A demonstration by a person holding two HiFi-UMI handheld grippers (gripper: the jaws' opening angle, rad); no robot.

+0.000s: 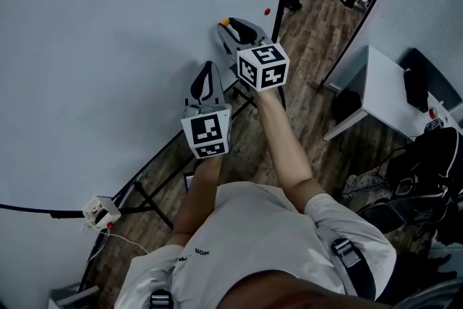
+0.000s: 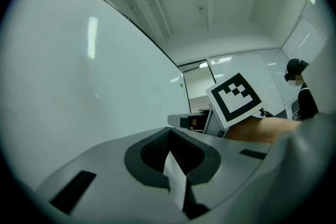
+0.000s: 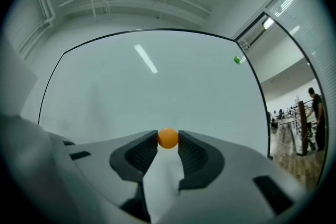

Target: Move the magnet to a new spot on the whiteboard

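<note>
Head view: a person holds two grippers up to the big white whiteboard [image 1: 108, 47].
The grey left gripper [image 1: 210, 67] has its jaws pressed together on nothing. The grey right gripper [image 1: 227, 25] has its jaws squeezing the small round orange magnet [image 1: 225, 22] close by the board. Grabbing looks done; sticking it somewhere new is not yet done.

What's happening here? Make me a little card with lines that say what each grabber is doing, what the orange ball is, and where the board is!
board: big whiteboard, in front of both grippers
orange ball: small round orange magnet
right gripper: shut on the orange magnet, pointed at the whiteboard
left gripper: jaws together, nothing in them
magnet touching board: cannot tell
also on board: small green dot near its right edge
</note>
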